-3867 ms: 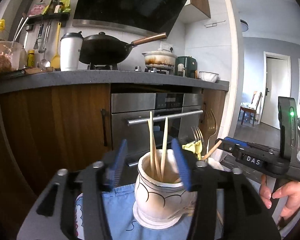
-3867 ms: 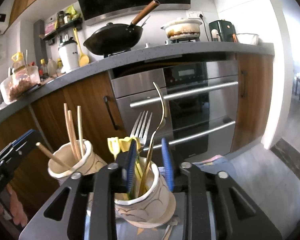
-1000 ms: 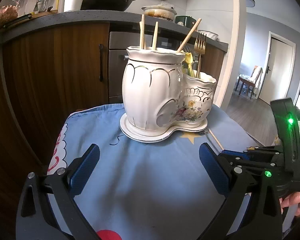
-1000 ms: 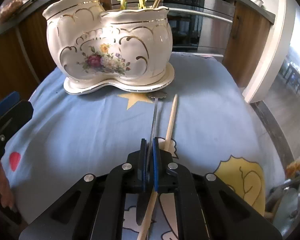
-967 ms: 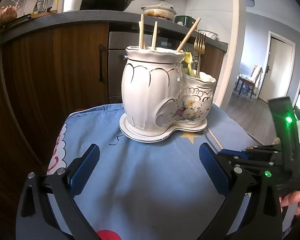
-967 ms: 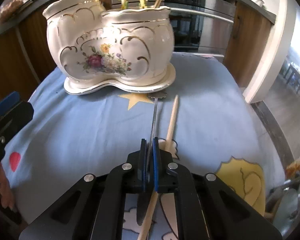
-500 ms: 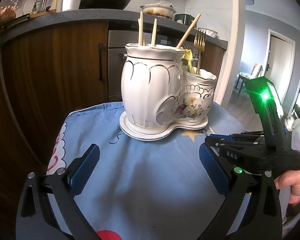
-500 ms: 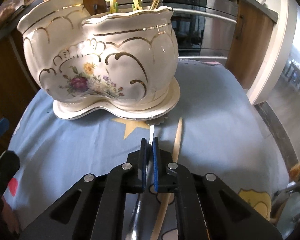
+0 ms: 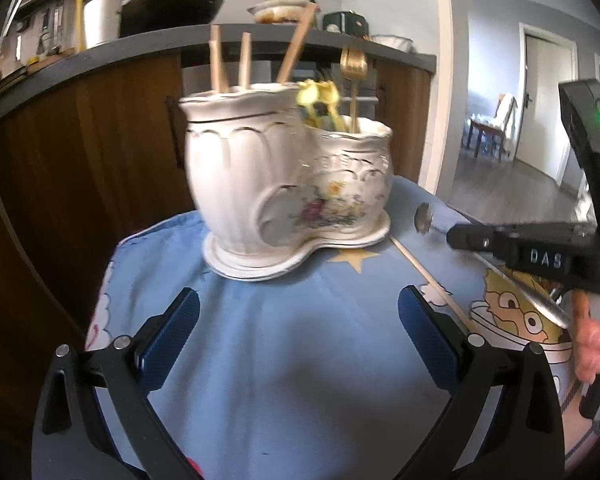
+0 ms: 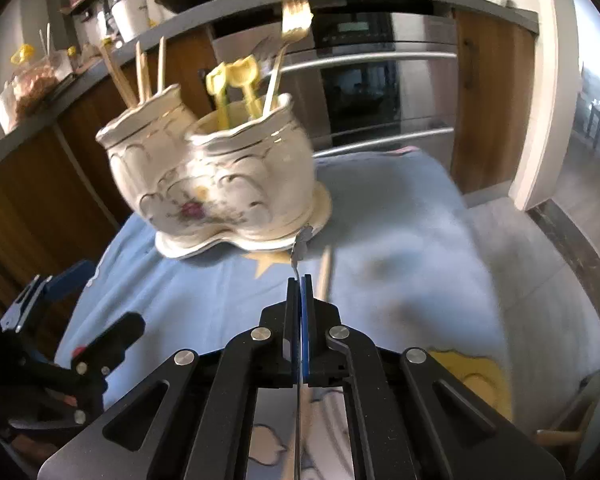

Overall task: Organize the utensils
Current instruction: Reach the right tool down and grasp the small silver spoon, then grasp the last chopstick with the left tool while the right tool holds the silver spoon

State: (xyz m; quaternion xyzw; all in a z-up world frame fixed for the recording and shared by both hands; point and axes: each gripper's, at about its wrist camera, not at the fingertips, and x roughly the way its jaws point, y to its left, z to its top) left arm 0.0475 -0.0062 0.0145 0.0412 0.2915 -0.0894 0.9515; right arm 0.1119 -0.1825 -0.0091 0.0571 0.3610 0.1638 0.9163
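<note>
1. The right gripper (image 10: 300, 284) has its jaws pressed together on the thin handle of a metal utensil (image 10: 299, 254). The stem runs straight forward out of the jaws, in line with the fingers, and its flat scalloped end points at the ceramic holder (image 10: 220, 188). From the left wrist view the utensil (image 9: 423, 218) is clear of the blue cloth (image 9: 300, 340), sticking out ahead of the right gripper (image 9: 452, 236) toward the holder's right-hand side.

2. The left gripper (image 9: 298, 334) has its jaws wide apart and grips nothing. It hovers over the near part of the cloth with the holder (image 9: 284, 184) ahead of it, well apart from the held utensil.

3. The relation that matters: the utensil's long axis lies near level and aims at the holder's base plate, while the openings face up. The lower, front compartment (image 10: 244, 128), with a gold fork (image 10: 288, 32) and yellow-handled pieces (image 10: 232, 80) in it, is the nearer to the right gripper. The taller compartment (image 10: 144, 116) behind it holds chopsticks.

4. My judgement is that the right gripper must lift and tip the utensil upright before it can drop into the nearer compartment.

5. One loose chopstick (image 9: 428, 280) lies on the cloth just right of the held utensil, its long axis running from the holder's base plate toward the near right edge. It is nearer the right gripper than the left.
</note>
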